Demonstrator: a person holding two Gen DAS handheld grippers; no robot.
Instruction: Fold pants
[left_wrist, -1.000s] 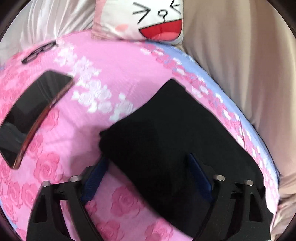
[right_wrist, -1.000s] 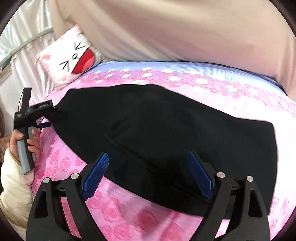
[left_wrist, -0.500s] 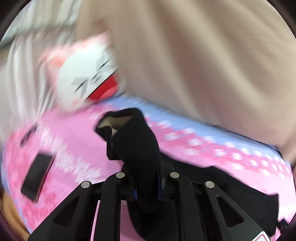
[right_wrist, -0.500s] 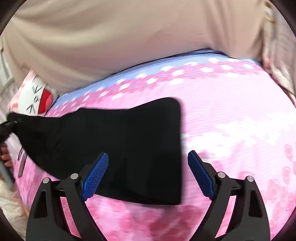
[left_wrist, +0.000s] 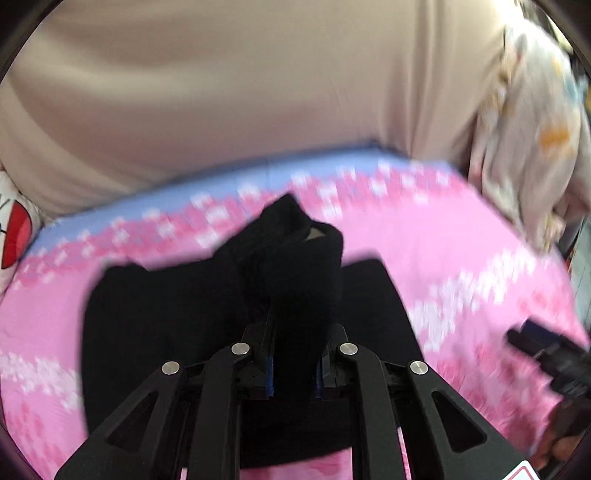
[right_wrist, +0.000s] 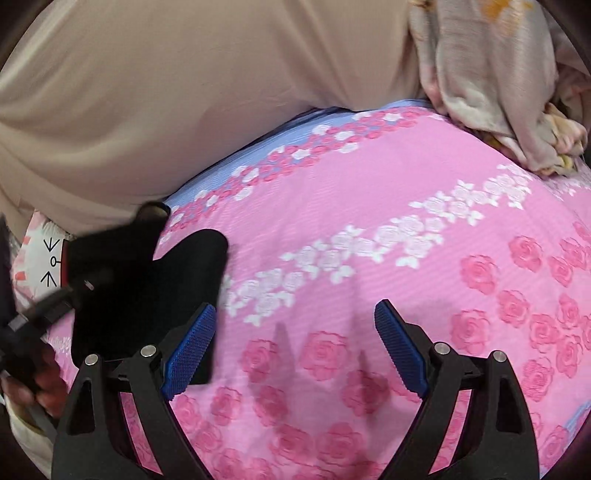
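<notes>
The black pants (left_wrist: 177, 317) lie on the pink flowered bedsheet (left_wrist: 461, 258). My left gripper (left_wrist: 294, 354) is shut on one end of the pants and holds that bunched end lifted over the rest of the cloth. In the right wrist view the pants (right_wrist: 147, 295) sit at the left, with the left gripper (right_wrist: 70, 291) above them, blurred. My right gripper (right_wrist: 293, 350) is open and empty over bare sheet just right of the pants' edge. It also shows at the right edge of the left wrist view (left_wrist: 546, 354).
A beige curtain or wall cloth (right_wrist: 184, 92) runs along the far side of the bed. A cat-face pillow (right_wrist: 40, 266) lies at the left. A crumpled pale blanket (right_wrist: 498, 81) lies at the far right corner.
My left gripper closed on the pants' end, lifted it and carried it right over the rest of the pants. My right gripper swung right, off the cloth, still open.
</notes>
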